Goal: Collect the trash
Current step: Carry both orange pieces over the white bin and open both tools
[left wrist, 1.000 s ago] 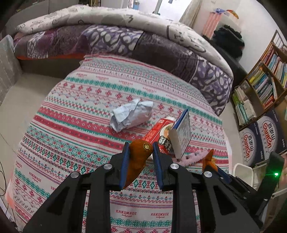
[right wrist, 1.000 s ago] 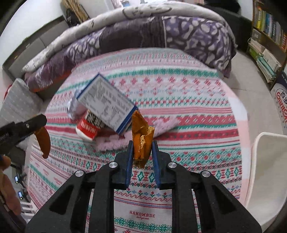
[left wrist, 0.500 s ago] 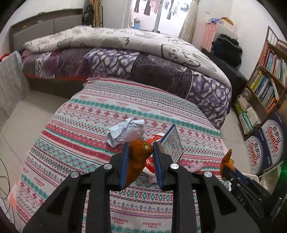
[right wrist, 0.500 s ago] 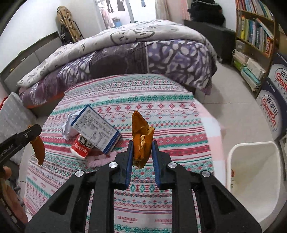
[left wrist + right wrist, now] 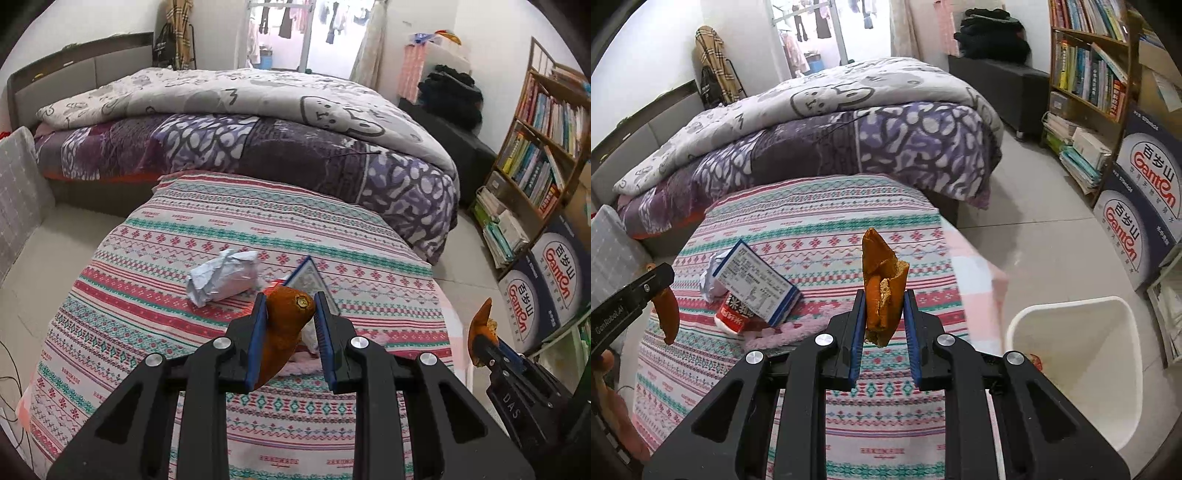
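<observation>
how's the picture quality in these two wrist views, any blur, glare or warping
Left wrist view: strong fisheye bending of the bed and bookshelf, dark rounded corners, doorway blown out bright. Right wrist view: same warping, slight smear at the tablecloth edge; orange peel looks sharp.

Patterned tablecloth (image 5: 229,229) – crumpled paper (image 5: 221,275), blue-edged box (image 5: 757,280), red carton (image 5: 733,314), pink cloth (image 5: 775,334)

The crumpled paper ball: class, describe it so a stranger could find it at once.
Start at the patterned tablecloth covering the table in front of the bed. Near its middle lies a cluster of litter; the crumpled paper ball sits at the cluster's left end, beside the blue-edged carton. It alone is pale grey-white, wrinkled and unprinted.
</observation>
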`<act>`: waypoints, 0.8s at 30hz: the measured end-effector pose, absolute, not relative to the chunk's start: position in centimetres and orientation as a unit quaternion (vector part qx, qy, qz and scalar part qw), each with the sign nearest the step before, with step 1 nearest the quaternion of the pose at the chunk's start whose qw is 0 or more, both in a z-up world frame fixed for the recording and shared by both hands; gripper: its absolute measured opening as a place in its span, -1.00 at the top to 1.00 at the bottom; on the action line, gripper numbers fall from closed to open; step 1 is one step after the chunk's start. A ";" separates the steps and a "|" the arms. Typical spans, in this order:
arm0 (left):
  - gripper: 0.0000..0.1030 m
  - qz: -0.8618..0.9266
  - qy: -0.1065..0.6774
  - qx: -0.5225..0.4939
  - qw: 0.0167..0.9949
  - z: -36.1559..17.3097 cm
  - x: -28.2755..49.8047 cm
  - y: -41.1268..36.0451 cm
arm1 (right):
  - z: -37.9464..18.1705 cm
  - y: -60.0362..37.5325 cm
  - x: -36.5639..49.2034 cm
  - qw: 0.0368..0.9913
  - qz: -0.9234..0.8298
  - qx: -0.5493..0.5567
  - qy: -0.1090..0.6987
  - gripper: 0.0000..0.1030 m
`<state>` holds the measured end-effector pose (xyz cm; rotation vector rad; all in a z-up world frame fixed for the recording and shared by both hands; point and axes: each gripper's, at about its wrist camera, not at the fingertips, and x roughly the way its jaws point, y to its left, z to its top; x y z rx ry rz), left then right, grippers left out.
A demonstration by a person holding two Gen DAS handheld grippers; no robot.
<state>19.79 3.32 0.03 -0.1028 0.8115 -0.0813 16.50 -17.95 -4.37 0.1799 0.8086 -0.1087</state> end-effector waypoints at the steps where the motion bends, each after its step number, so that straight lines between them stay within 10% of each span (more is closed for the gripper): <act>1: 0.49 -0.041 0.394 -0.049 0.917 0.1 19.8 3.1 | -4.3 -18.3 16.4 0.914 -0.055 0.089 0.392 0.63; 24: 0.50 -0.109 0.391 -0.004 0.914 0.7 18.0 -5.6 | -3.5 -26.9 13.5 0.904 -0.131 0.116 0.389 0.63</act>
